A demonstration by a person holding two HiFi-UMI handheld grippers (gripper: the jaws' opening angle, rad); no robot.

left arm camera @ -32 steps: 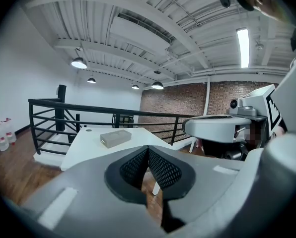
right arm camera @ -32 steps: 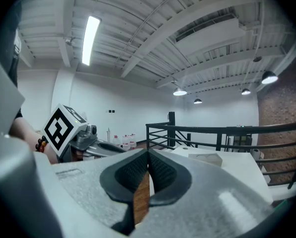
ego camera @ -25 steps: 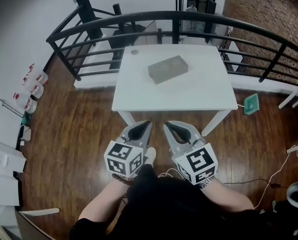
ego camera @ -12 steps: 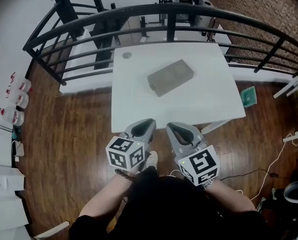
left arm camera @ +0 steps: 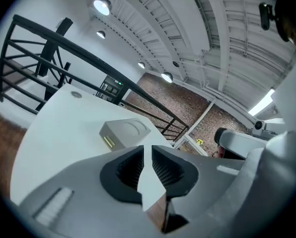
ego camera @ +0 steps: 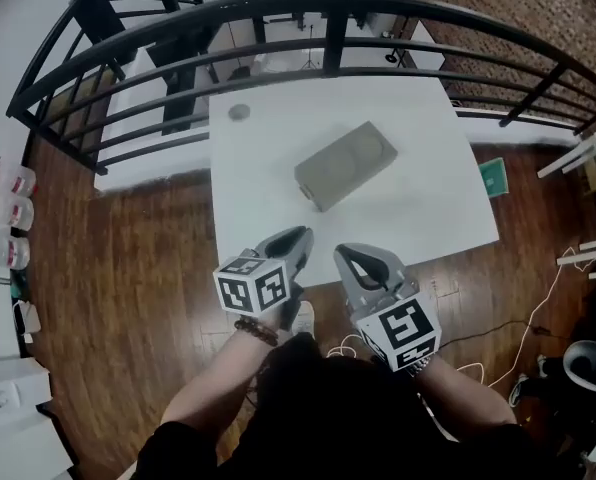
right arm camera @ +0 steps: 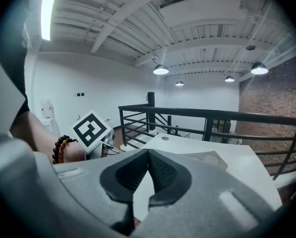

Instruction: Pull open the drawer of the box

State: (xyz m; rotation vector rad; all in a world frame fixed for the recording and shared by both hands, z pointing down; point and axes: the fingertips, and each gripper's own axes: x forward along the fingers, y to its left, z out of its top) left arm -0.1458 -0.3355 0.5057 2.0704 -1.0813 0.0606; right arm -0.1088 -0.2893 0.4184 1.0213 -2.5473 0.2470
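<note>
Wooden floor all round; black railing curves behind the far side.

White counter stands inside the railing.

Grey box lies about mid-counter, set at an angle, with round recesses in its top. The left gripper view shows a yellowish strip on the end face turned toward the claws.

Left claw is over the counter's near edge, well short of the box. Its jaws are opening, with a narrow gap showing and nothing between them.

Right claw is just beside it, at the same edge. Its jaw tips meet and it holds nothing.

Bead bracelet on the left wrist.

Small round disc near the counter's far left corner, well apart from the box.
</note>
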